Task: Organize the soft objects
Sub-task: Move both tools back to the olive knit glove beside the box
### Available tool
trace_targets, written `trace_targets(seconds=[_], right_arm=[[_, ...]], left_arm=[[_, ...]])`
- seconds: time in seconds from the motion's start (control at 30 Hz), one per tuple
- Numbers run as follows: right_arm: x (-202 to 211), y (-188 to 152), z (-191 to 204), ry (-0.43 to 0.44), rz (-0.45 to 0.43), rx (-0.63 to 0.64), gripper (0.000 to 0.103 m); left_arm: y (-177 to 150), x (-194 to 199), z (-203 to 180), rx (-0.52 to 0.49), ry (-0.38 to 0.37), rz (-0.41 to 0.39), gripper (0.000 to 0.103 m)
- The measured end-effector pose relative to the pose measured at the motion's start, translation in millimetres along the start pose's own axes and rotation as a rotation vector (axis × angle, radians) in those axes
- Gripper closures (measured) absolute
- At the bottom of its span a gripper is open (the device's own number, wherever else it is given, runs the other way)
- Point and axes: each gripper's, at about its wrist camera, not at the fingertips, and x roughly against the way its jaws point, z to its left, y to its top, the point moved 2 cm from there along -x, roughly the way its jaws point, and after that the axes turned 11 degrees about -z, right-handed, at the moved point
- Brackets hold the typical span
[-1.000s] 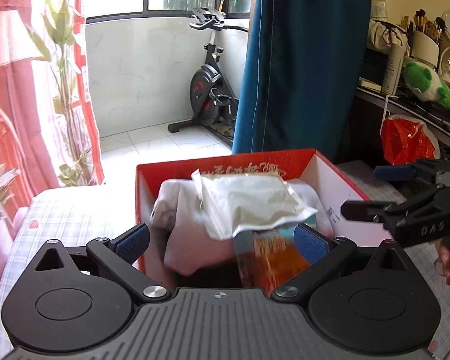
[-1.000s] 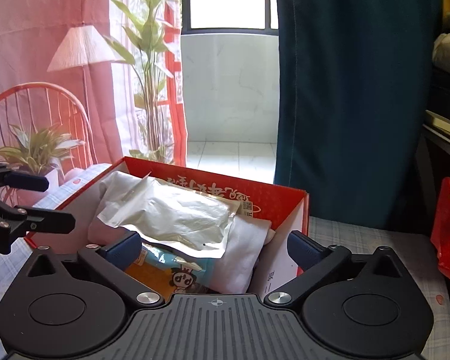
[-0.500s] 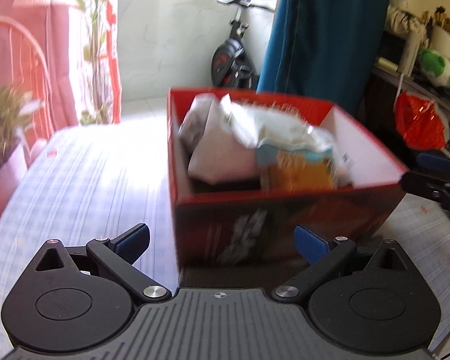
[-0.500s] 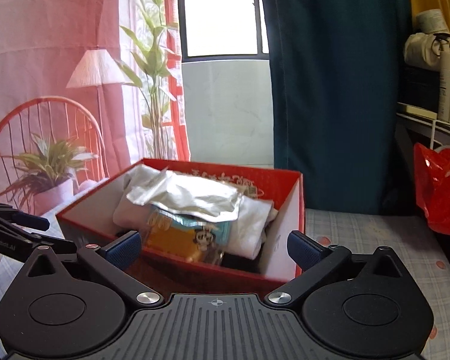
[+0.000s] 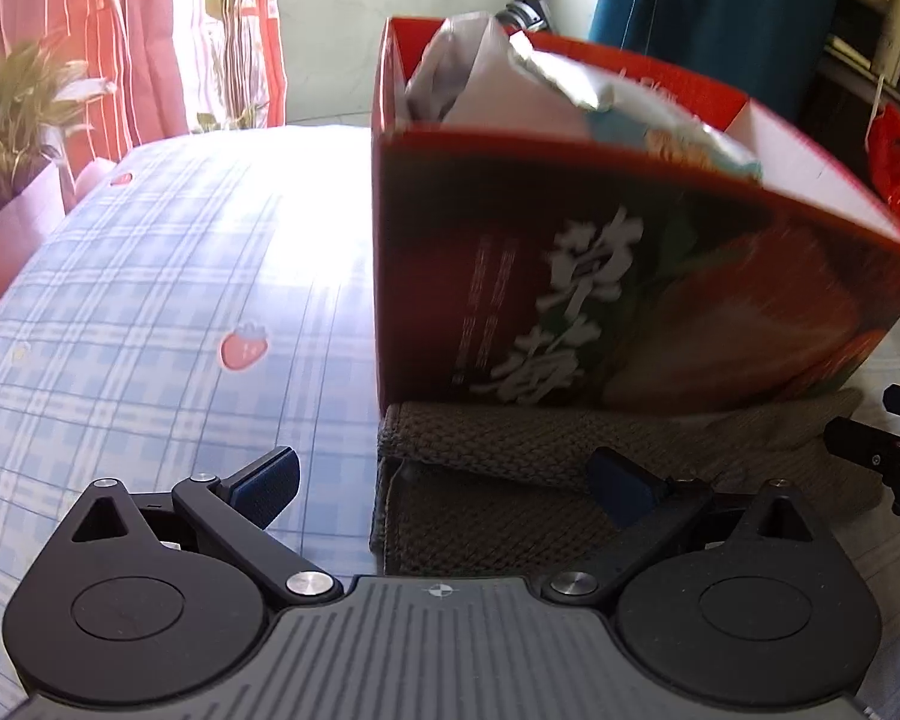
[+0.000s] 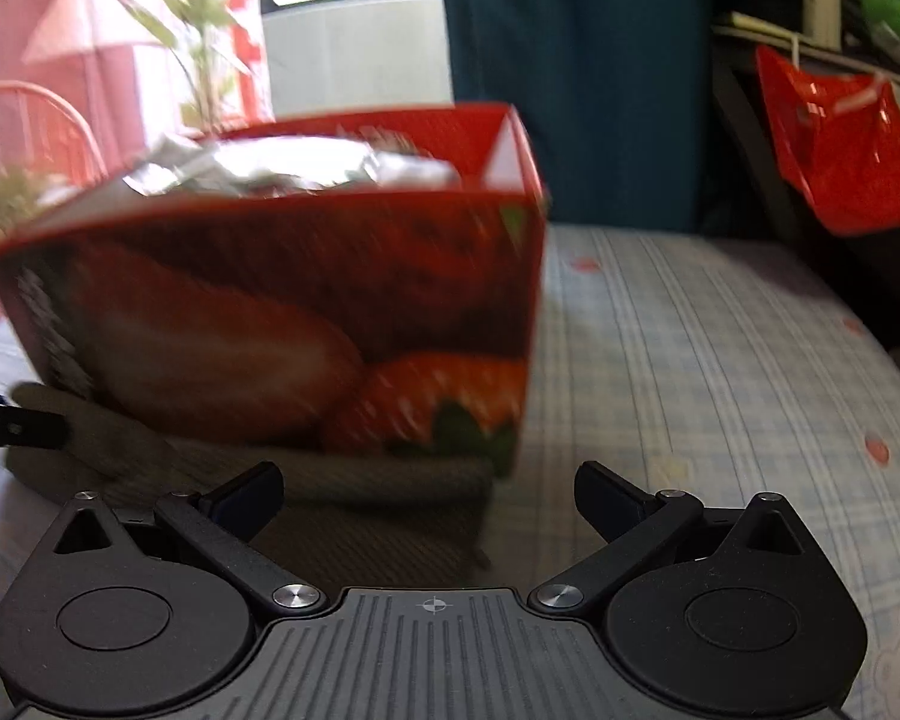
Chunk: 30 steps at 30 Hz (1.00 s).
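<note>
The bed-like surface was covered in a blue checked sheet (image 5: 150,312) with little strawberries on it, with pink curtains and a potted plant behind.

Both grippers were down low at sheet level, fingers spread wide and holding nothing. The left gripper (image 5: 444,480) had the left end of an olive knitted cloth (image 5: 510,480) right between its fingers, with the cloth's left edge sitting just inside the left finger. The right gripper (image 6: 429,492) had the cloth's right end only partly in its gap; that edge stopped about mid-gap, so the right finger was over bare sheet.

Past the fingers, the cloth ran crosswise in front of the red strawberry box (image 5: 570,276), touching its base and maybe tucked a bit under it, hard to tell with the blur. The box was already stuffed with a white cloth (image 5: 498,90) and a silver packet (image 6: 282,165).

My guess is the cloth goes next, one end per gripper, and the left one looked better lined up.
</note>
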Motion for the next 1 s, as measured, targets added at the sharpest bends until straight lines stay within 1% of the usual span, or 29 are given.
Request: trace_targets(seconds=[0.13, 0.23, 0.5, 0.73, 0.87, 1.0], right_arm=[[-8.0, -10.7, 0.7, -0.013, 0.037, 0.005, 0.000], [-10.6, -15.9, 3.0, -0.010, 0.056, 0.021, 0.000], [-11.1, -20.7, 5.7, -0.009, 0.044, 0.016, 0.000], [-8.5, -27.3, 6.7, -0.008, 0.022, 0.014, 0.000], [-3.9, -27.9, 4.8, -0.008, 0.018, 0.014, 0.000], [-3.6, -27.6, 3.6, -0.006, 0.016, 0.015, 0.000]], left_arm=[[-5.4, -7.7, 1.6, 0.013, 0.002, 0.021, 0.000], [-7.2, -8.9, 1.1, 0.006, 0.009, 0.008, 0.000], [-8.2, -13.1, 0.4, 0.003, 0.021, -0.005, 0.000], [-18.9, -5.9, -10.0, 0.014, 0.043, -0.016, 0.000], [-18.5, -6.0, -14.4, 0.019, 0.059, -0.002, 0.000], [-15.5, -6.6, -17.4, 0.019, 0.052, 0.022, 0.000]])
